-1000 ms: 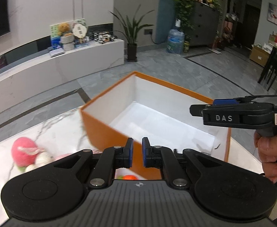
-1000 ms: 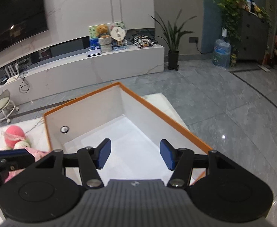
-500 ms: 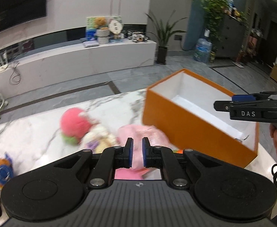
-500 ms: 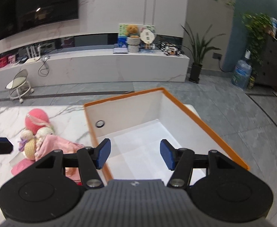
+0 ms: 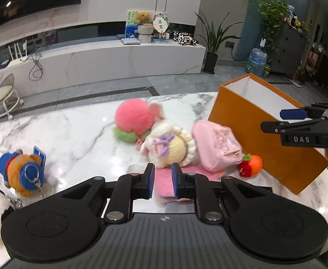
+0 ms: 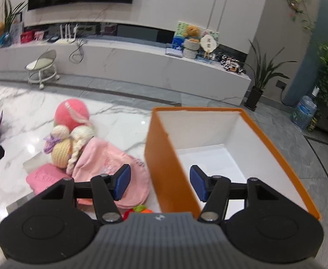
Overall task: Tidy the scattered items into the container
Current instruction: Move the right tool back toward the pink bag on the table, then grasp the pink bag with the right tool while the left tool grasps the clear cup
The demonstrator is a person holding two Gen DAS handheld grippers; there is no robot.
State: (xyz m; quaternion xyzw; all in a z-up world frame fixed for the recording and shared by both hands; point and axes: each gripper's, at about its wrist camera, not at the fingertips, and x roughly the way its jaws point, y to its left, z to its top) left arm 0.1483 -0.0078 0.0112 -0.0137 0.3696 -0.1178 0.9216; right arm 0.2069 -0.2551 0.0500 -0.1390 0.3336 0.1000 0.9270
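While my left gripper [image 5: 162, 180] hangs over the marble table [image 5: 74, 134], its jaws stand narrow and are opening, with nothing pressed between the pads; a flat pink cloth [image 5: 164, 182] lies below the gap. My right gripper [image 6: 160, 182] is half open and empty, straddling the near wall of the orange box [image 6: 164, 168], whose white inside holds nothing I can see. Beside the box lie a pink pouch [image 5: 217, 148], a knitted doll [image 5: 168, 148] with a pink ball-shaped head [image 5: 134, 117], and a small orange-and-red toy [image 5: 251, 164]. Well apart to the left sits a bear in blue [image 5: 20, 170].
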